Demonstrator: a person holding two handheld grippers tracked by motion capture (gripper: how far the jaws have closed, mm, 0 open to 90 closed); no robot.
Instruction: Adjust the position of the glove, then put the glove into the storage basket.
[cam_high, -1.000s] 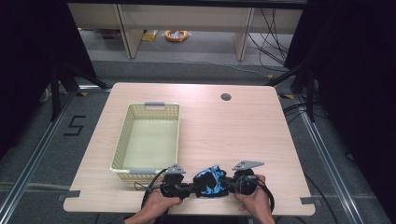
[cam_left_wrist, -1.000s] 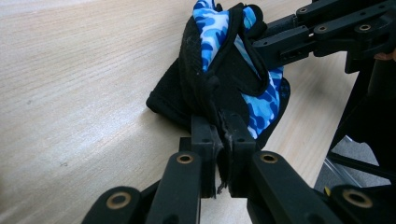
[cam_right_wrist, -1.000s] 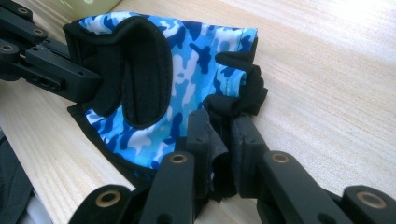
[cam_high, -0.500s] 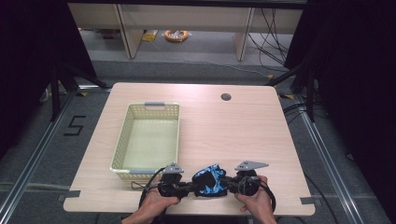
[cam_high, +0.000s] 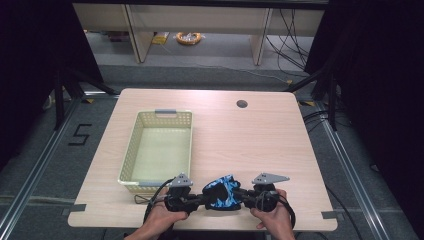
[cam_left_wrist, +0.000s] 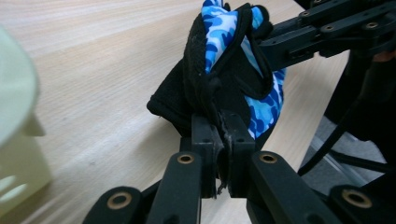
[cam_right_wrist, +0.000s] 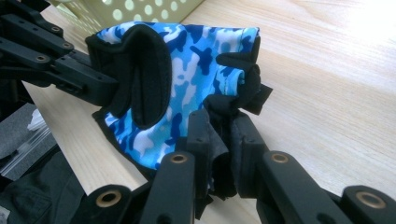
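Glove: a blue camouflage glove with black trim, held between the two grippers at the near edge of the table, just right of the basket's near end.
Left gripper: the left gripper has its jaws pinched onto a black edge of the glove, with fabric squeezed in the narrow gap between them.
Right gripper: the right gripper is clamped the same way on black fabric at the glove's other side.
Glove height: it seems to hang just above the wood, though the high view is too small to be sure.
Hands: the left hand and the right hand each grasp a gripper body.
Basket: a pale yellow basket stands left of centre, nothing visible inside.
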